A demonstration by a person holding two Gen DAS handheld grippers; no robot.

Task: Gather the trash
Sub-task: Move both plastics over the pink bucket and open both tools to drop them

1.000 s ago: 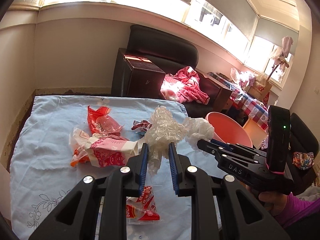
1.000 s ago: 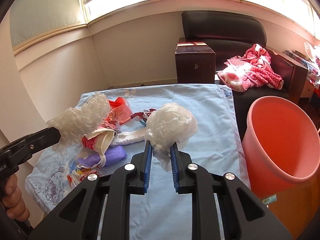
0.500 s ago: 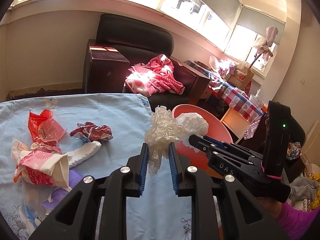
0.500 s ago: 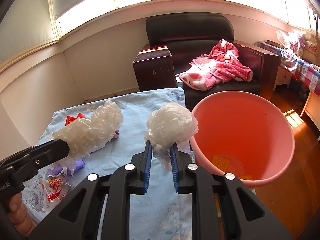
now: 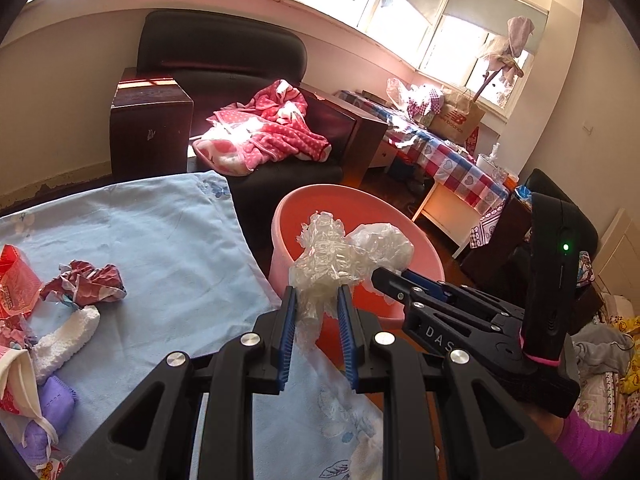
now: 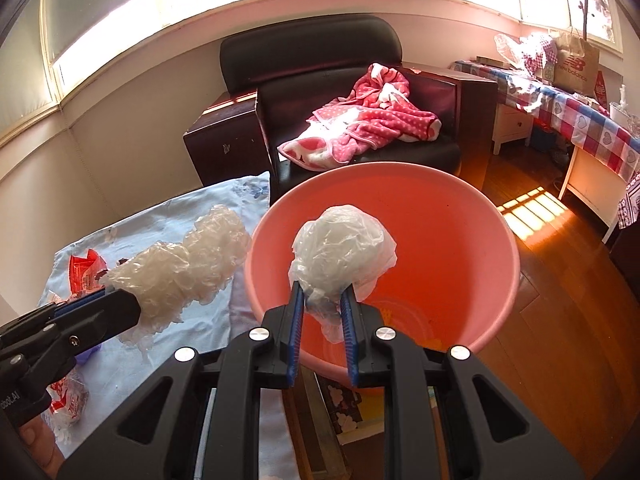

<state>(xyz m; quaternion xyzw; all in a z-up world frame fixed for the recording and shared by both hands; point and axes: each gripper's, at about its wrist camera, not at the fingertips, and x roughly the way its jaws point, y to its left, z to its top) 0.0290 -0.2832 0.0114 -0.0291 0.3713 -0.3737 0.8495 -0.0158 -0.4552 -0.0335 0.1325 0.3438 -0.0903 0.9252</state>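
Note:
My left gripper (image 5: 316, 300) is shut on a wad of clear bubble wrap (image 5: 324, 256), held over the table's right edge just short of the pink bucket (image 5: 288, 216). In the right wrist view the same bubble wrap (image 6: 188, 264) juts from the left gripper (image 6: 106, 294) beside the bucket's left rim. My right gripper (image 6: 322, 294) is shut on a crumpled white plastic bag (image 6: 344, 244), hanging over the open mouth of the pink bucket (image 6: 496, 224). From the left wrist view the right gripper (image 5: 380, 274) and its plastic bag (image 5: 384, 240) hover above the bucket.
The table under a light blue cloth (image 5: 168, 240) still carries a red wrapper (image 5: 84, 282), a white roll (image 5: 68, 336), a purple item (image 5: 52, 404) and other packets at the left. A black armchair with a pink blanket (image 6: 368, 120) stands behind the bucket, on a wooden floor (image 6: 560, 320).
Both grippers swung right from over the table toward the bucket, each keeping its load. The right one now hangs over the bucket's mouth; the left reached the table's edge.

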